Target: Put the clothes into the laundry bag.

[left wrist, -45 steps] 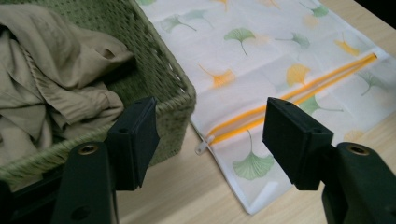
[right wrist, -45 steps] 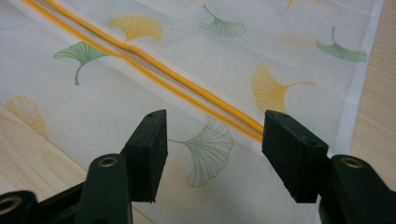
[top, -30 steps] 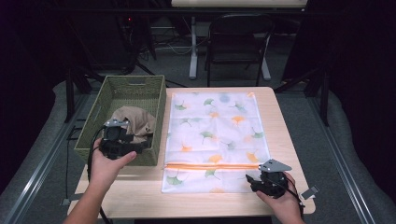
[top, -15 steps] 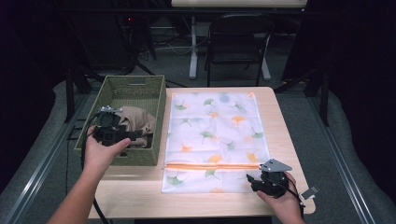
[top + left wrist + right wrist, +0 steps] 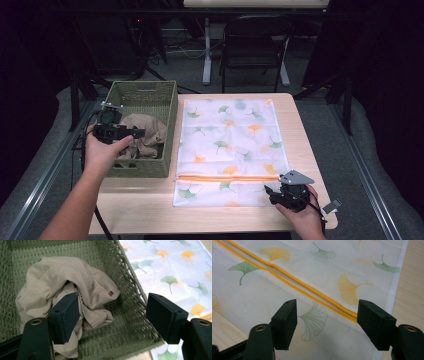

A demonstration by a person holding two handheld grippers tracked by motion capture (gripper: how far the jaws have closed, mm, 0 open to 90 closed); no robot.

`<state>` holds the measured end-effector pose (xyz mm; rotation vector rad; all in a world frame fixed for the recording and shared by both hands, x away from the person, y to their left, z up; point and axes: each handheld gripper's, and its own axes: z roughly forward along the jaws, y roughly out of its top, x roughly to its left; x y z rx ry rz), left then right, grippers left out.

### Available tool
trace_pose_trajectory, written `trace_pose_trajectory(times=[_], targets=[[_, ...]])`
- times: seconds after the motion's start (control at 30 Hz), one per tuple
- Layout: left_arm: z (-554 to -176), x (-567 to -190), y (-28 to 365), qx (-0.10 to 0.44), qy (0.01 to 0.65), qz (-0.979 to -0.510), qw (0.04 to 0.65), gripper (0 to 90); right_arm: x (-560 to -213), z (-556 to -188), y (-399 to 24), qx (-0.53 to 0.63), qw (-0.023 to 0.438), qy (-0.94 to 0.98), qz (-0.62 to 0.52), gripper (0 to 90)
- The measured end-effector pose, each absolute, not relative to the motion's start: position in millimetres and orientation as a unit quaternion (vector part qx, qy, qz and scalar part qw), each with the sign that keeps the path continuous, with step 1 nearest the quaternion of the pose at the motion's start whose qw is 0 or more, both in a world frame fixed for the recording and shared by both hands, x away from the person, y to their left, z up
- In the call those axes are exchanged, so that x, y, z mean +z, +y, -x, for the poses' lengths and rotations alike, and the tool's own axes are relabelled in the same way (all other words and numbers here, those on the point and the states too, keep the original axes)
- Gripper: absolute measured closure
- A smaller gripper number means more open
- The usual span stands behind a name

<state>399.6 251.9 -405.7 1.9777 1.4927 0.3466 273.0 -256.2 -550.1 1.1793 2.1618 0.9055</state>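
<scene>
- One woven green basket [image 5: 165, 95] stands at the left of the high view, on the left part of the wooden table [image 5: 305, 130]
- One crumpled beige garment [image 5: 145, 132] lies inside the basket; in the left gripper view it sits at the upper left, bunched against the basket floor
- One white mesh laundry bag [image 5: 230, 135] printed with green and orange ginkgo leaves lies flat at the centre of the high view, just beside the basket
- One orange zipper [image 5: 312, 291] crosses the bag near its lower edge; in the right gripper view it runs from upper left to lower right
- Two grippers, one per hand
- The left gripper [image 5: 116, 131] hovers over the basket at centre left, jaws spread and just widened further, nothing pressed between them; the garment lies below and behind its left jaw
- The right gripper [image 5: 276, 192] sits at the lower right, at the bag's lower corner, jaws spread apart above the fabric and the zipper's end, gripping nothing
</scene>
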Motion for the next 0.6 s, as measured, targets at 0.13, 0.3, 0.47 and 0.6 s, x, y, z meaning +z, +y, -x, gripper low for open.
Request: trace_pose_trajectory(times=[0.13, 0.3, 0.47, 0.6], targets=[[-413.5, -412.1, 256.2, 0.137, 0.582, -0.747, 0.29, 27.7, -551.3, -273.6, -256.0, 0.336, 0.254, 0.795, -0.436, 32.4], [-429.0, -419.3, 261.1, 0.133, 0.599, -0.739, 0.277, 27.7, -551.7, -273.9, -255.1, 0.332, 0.25, 0.801, -0.431, 32.4], [-441.3, -423.9, 260.3, 0.13, 0.612, -0.734, 0.264, 27.4, -552.4, -274.3, -255.3, 0.332, 0.249, 0.8, -0.434, 32.5], [-449.6, -425.8, 255.6, 0.133, 0.614, -0.736, 0.254, 27.4, -553.0, -274.7, -255.4, 0.334, 0.246, 0.8, -0.433, 32.4]])
